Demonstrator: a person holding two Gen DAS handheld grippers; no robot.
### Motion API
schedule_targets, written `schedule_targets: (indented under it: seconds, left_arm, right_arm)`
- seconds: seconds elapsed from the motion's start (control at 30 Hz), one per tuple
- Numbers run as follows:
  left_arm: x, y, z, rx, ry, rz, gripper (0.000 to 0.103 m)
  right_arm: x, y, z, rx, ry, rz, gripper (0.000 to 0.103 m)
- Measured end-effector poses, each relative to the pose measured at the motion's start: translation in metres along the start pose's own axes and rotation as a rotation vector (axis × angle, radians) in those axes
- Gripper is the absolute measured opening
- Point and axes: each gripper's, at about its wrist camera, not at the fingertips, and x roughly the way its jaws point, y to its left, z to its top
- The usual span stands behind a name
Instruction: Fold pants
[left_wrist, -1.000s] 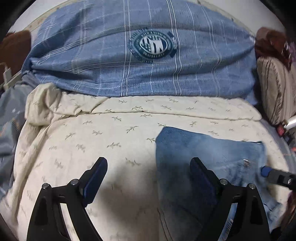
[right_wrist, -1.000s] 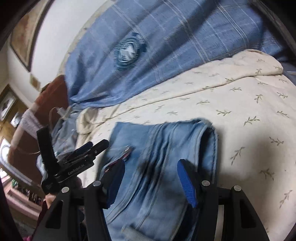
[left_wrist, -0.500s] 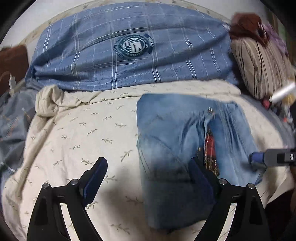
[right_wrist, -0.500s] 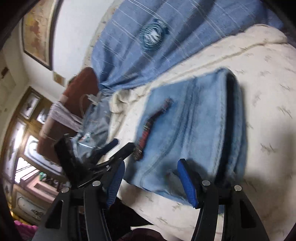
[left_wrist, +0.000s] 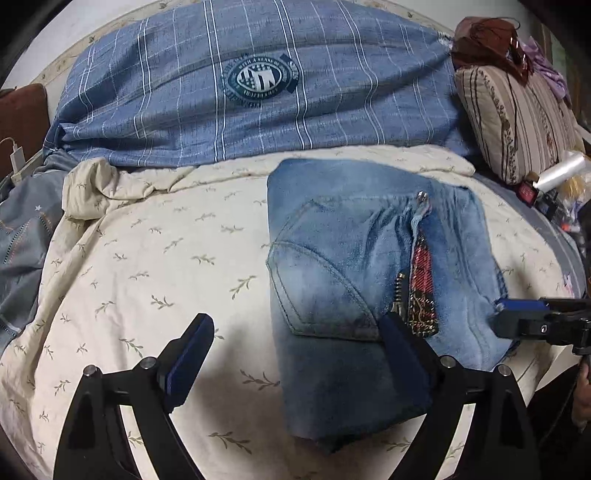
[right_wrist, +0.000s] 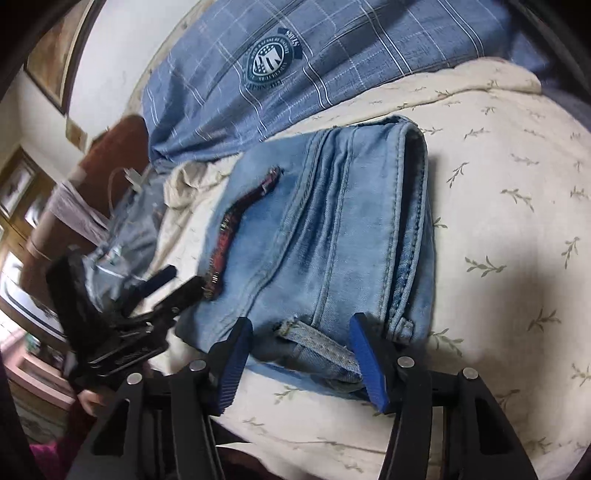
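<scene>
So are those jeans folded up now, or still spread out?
Folded. The jeans lie as a compact stack on the bedspread; layered edges show along one side, a back pocket on top. Neither gripper holds them.

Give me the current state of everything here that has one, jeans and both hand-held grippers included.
jeans: folded into a compact stack, lying flat on the quilt, fly open showing red plaid lining.
left hand-held gripper: open, holding nothing, above the near edge of the jeans.
right hand-held gripper: open, holding nothing, by the belt loop.
blue plaid duvet: bunched at the head of the bed.
</scene>
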Motion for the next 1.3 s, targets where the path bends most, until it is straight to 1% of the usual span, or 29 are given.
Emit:
schedule_targets:
  seconds: [0.13,0.2,0.33,0.47,0.63,0.8,0.9,1.0,1.07,1.13,1.2,1.27,1.3]
  left_arm:
    - [0.003,0.013,-0.001,-0.065,0.036,-0.060,0.095]
    - [-0.001,0.016,-0.002,-0.086,0.033,-0.076,0.095]
    - [-0.010,0.011,-0.010,-0.047,0.010,-0.035,0.095]
    - [-0.008,0.009,-0.016,-0.032,0.031,-0.039,0.095]
    - [0.003,0.015,-0.018,-0.073,0.075,-0.070,0.096]
    - [0.003,0.008,-0.019,-0.022,0.058,-0.030,0.097]
    - [0.001,0.011,-0.019,-0.040,0.060,-0.041,0.097]
    - [-0.005,0.014,-0.018,-0.057,0.051,-0.046,0.097]
    - [-0.014,0.013,-0.017,-0.023,0.013,-0.020,0.097]
    - [-0.022,0.010,-0.016,0.017,-0.029,0.038,0.097]
    - [-0.027,0.012,-0.015,0.028,-0.057,0.082,0.097]
    - [-0.026,0.018,-0.014,0.010,-0.057,0.096,0.097]
    - [-0.024,0.022,-0.014,-0.002,-0.042,0.097,0.097]
  right_arm:
    - [-0.002,0.002,-0.001,-0.023,-0.008,-0.020,0.057]
    - [0.000,0.006,-0.001,-0.039,-0.011,-0.038,0.057]
    - [0.004,0.014,-0.003,-0.094,-0.014,-0.090,0.058]
    - [0.006,0.023,-0.005,-0.117,-0.023,-0.132,0.059]
    - [0.006,0.030,-0.007,-0.136,-0.039,-0.167,0.059]
    - [0.012,0.041,-0.012,-0.199,-0.051,-0.239,0.059]
    - [0.011,0.042,-0.014,-0.211,-0.059,-0.252,0.059]
    - [0.004,0.041,-0.015,-0.198,-0.082,-0.236,0.058]
    - [-0.003,0.041,-0.016,-0.186,-0.107,-0.214,0.058]
    - [-0.009,0.044,-0.015,-0.186,-0.139,-0.199,0.058]
    - [-0.016,0.044,-0.015,-0.187,-0.171,-0.203,0.058]
    - [-0.018,0.046,-0.014,-0.195,-0.188,-0.229,0.058]
    - [-0.014,0.046,-0.015,-0.204,-0.174,-0.251,0.058]
